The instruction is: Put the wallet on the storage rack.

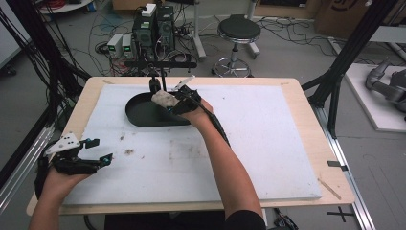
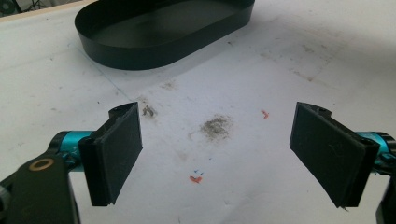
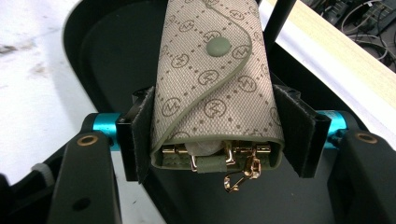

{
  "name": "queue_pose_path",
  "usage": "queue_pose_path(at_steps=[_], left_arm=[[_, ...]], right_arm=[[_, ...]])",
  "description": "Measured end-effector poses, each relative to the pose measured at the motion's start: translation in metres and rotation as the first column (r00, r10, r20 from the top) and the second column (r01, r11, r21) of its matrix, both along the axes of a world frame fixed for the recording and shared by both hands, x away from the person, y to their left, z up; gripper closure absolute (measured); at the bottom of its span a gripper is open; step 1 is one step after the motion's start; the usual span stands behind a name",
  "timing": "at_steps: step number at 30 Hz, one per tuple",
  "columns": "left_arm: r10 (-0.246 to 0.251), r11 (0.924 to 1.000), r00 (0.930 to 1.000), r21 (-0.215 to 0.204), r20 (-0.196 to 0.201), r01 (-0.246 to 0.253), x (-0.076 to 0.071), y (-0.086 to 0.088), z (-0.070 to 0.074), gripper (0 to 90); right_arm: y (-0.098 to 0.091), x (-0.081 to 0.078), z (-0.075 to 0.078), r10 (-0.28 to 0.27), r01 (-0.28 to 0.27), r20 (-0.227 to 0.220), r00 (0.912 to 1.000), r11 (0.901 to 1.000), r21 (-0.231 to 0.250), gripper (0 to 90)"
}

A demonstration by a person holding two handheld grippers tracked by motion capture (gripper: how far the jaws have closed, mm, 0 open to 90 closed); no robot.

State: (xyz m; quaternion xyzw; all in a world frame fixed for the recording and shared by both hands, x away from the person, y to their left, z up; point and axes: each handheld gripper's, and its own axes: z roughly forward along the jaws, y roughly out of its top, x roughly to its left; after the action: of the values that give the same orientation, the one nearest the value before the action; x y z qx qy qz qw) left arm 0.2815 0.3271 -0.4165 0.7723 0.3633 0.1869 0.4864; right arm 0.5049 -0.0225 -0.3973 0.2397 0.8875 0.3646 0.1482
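Note:
A beige patterned key pouch (image 3: 212, 88) with a snap button and gold clasps is clamped between the pads of my right gripper (image 3: 215, 135). In the high view that right gripper (image 1: 168, 101) holds the pouch (image 1: 163, 99) over the right part of a black oval tray (image 1: 139, 115) at the table's far middle. My left gripper (image 1: 100, 151) rests near the front left corner, jaws wide apart with nothing between them. In the left gripper view its pads (image 2: 114, 158) stand apart above the stained white mat, with the tray (image 2: 159, 32) farther off.
A white foam mat (image 1: 268, 143) covers the wooden table (image 1: 306, 96); it has brownish stains (image 2: 215, 127) and small red marks. A black stand (image 1: 160, 64) rises just behind the tray. Beyond the table are a stool (image 1: 238, 31), electronics and cables.

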Motion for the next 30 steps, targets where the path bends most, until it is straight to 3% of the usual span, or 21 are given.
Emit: queue_pose_path(at_steps=[16,21,30], left_arm=[[0.0,1.0,1.0,0.003,-0.003,0.0,0.001,0.0,-0.001,16.8],[0.0,1.0,1.0,0.004,-0.005,0.0,0.001,0.0,-0.002,16.8],[-0.001,1.0,0.9999,0.007,-0.01,0.001,0.002,0.0,-0.003,16.8]], right_arm=[[0.006,0.012,-0.027,-0.028,0.025,-0.056,0.998,0.9984,-0.051,36.2],[0.005,0.014,-0.031,-0.046,0.041,-0.067,0.9967,0.9961,-0.078,35.7],[0.001,0.016,-0.032,-0.079,0.074,-0.087,0.9931,0.995,-0.068,30.5]])
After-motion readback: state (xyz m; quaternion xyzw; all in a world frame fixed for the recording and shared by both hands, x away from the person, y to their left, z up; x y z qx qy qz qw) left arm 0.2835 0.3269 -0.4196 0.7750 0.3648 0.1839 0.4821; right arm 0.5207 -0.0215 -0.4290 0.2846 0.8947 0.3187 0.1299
